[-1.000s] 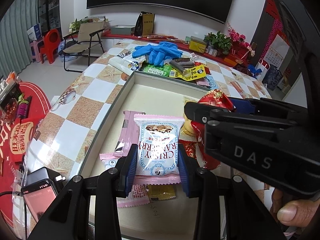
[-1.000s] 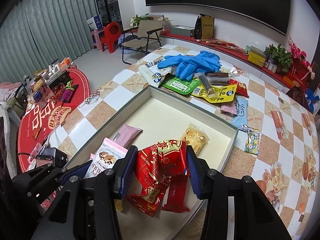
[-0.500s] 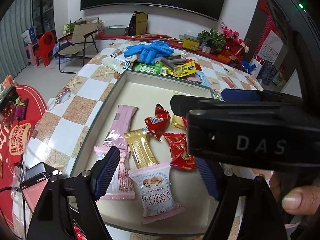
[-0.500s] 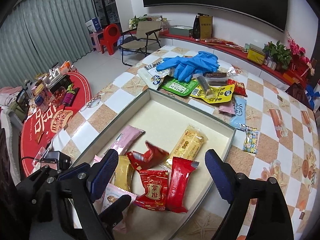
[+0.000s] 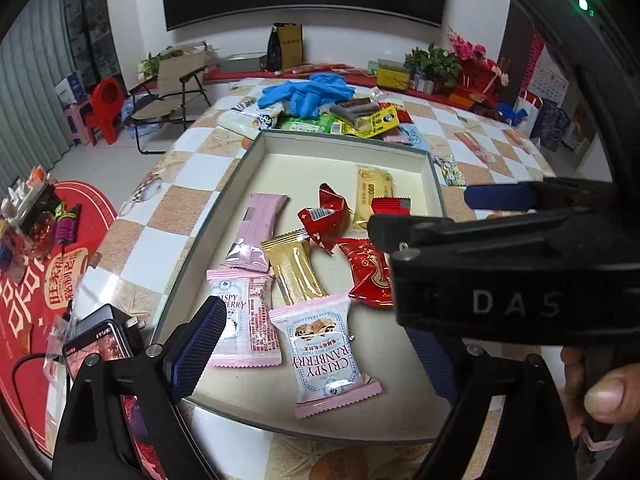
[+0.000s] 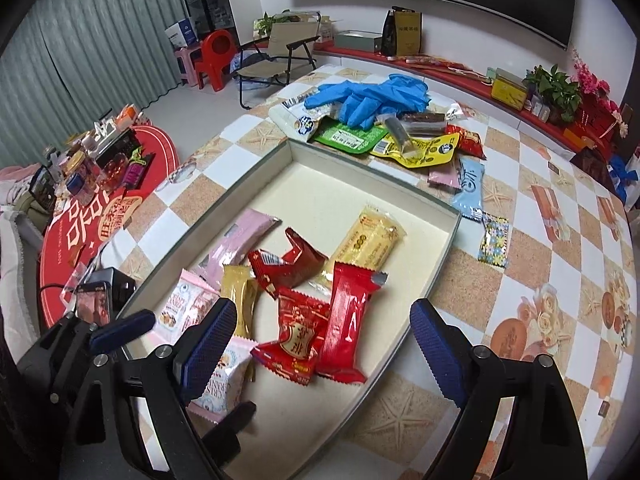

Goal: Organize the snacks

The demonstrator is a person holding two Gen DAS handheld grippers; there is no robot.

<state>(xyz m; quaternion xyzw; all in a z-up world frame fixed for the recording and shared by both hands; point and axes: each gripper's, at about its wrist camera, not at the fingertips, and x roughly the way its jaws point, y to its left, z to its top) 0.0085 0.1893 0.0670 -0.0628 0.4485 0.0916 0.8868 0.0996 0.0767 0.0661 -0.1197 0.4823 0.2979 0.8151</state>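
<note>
Snacks [image 6: 344, 322] in bright wrappers fill the tray [image 6: 436, 268]; left hand-held gripper [image 5: 316, 360] opening, right [image 6: 320, 344] released.

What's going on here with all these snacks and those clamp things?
A person is sorting snacks into a shallow box on a checkered table, with a handheld gripper in each hand. Neither holds anything: the left gripper is opening above a cranberry pack, and the right gripper hangs open above the red packs. Several snacks lie loose in the box; more wait past its far end, by the blue gloves.
</note>
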